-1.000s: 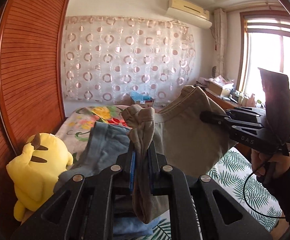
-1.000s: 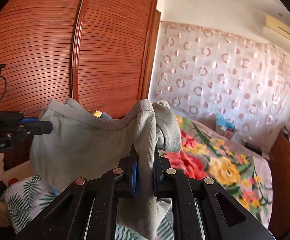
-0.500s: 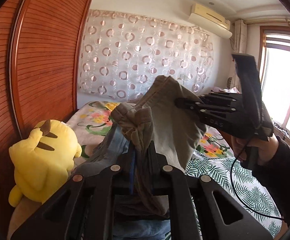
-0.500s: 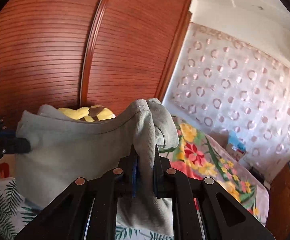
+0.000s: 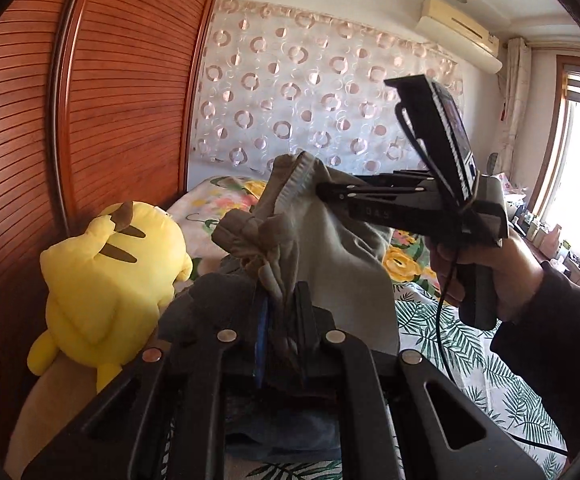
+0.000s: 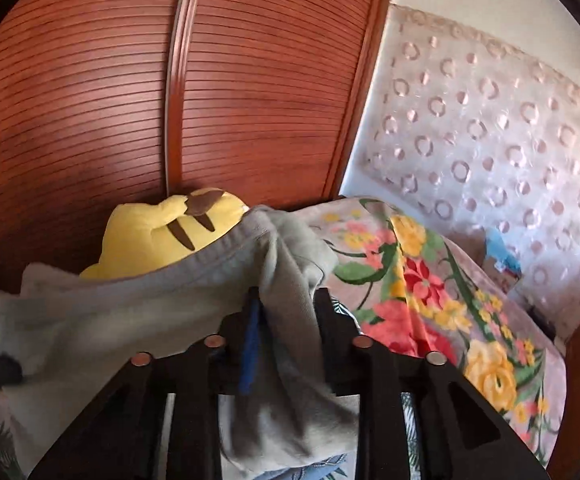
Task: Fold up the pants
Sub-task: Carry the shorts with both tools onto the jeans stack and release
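My left tongs [image 5: 279, 344] stayed clamped on a bunched fold of the grey-beige cotton pants [image 5: 330, 252], which hung in the middle of the left wrist view, held up in the air above the bed [image 5: 442, 320] with its leaf-print sheet. A second earlier the cloth had been stretched wide between my two hands; now my right hand [image 5: 486, 264] had swung across until its tongs sat just beside the left ones, in the upper middle of that frame, so the two held corners were nearly together and the pants were doubled over.

My right tongs [image 6: 283, 320] had just been opening. In the right wrist view the gap between the black fingers was plainly wider than half a second before, and the waistband edge still lay draped between them, loose and no longer pinched. I judged that this hand was giving up its corner so the left could keep both layers, or so the fold could drop onto the bed.

The yellow plush toy with brown-tipped ears [image 5: 105, 280] sat at the left, against the reddish slatted wooden wardrobe door [image 5: 121, 100], close to where the pants would come down. A darker blue-grey garment [image 5: 205, 300] lay under the left tongs.
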